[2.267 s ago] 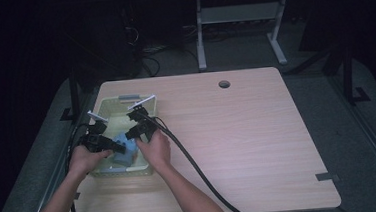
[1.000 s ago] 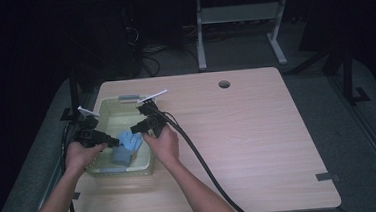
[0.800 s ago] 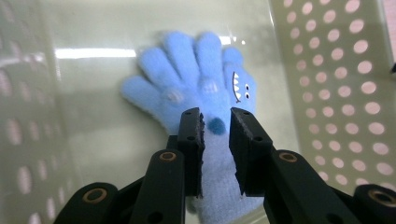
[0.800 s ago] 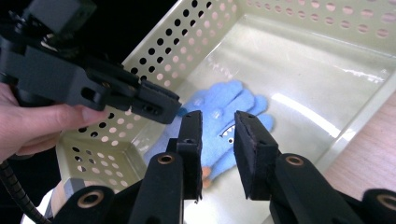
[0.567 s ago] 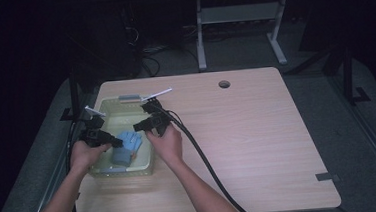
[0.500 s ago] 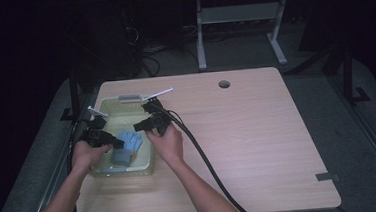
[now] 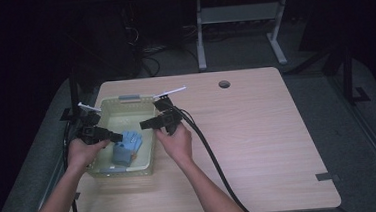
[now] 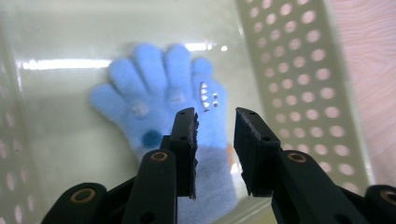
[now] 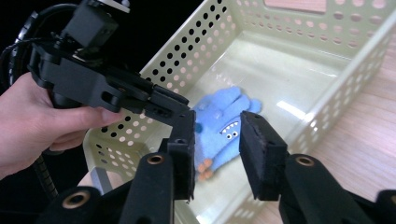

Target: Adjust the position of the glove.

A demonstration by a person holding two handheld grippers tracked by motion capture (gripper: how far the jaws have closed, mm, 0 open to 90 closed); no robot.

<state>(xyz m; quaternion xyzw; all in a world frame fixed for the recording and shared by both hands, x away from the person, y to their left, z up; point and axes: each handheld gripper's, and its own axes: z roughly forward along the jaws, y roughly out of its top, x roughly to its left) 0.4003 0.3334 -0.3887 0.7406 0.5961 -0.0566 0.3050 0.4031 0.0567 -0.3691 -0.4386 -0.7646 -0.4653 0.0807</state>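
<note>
Glove (image 8: 177,107) flat in basket (image 7: 143,109), fingers toward far wall; both grippers parted, empty.

My left gripper (image 8: 215,140) and right gripper (image 9: 217,140): matte black jaws, flat rough pads, brass-ringed pivot pins on the arms (small screw holes too). Thick black cable (image 7: 215,159) trails from each. White plate (image 7: 171,92) on top. Forearms bare, no sleeves.

Fuzzy fleece glove (image 8: 173,98), glossy perforated plastic basket (image 8: 299,79)
</note>
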